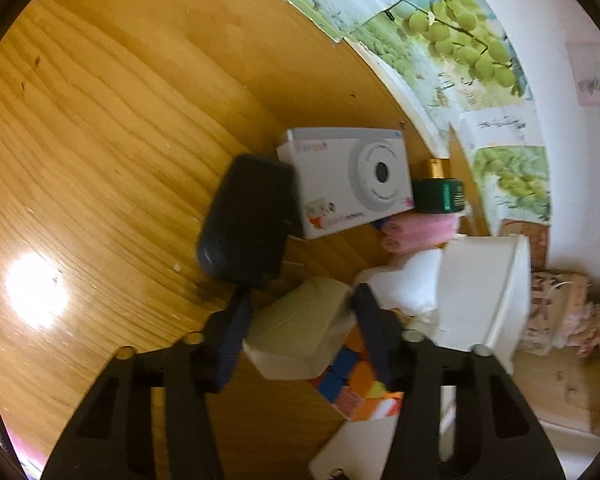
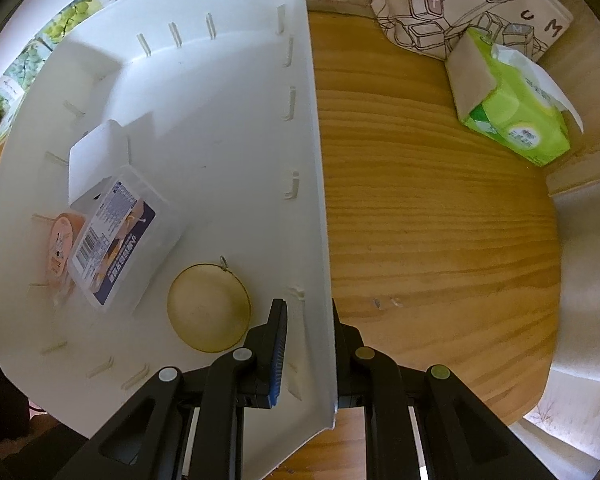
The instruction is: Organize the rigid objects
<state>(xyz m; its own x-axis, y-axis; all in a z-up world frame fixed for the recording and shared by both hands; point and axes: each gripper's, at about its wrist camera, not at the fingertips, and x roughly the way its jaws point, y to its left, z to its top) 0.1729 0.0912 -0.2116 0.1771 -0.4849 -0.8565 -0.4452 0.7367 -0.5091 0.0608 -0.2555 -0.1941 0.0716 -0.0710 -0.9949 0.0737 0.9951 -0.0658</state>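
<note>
Left wrist view showed the left gripper (image 1: 300, 328) with its fingers around a cream box (image 1: 300, 332) above a puzzle cube (image 1: 356, 384) on the table (image 1: 100, 120), though contact was unclear. Right gripper (image 2: 306, 344) had clenched fingers grasping the white bin's wall (image 2: 316, 240); a round tin (image 2: 208, 312) lay inside

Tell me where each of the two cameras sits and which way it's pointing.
Left wrist: on the left gripper, angled down at the wooden table; its jaws bracket a cream box resting on a puzzle cube.
Right wrist: on the right gripper, looking straight down; its jaws clamp the white bin by its wall.
Shared: the table and probably the bin.
</note>
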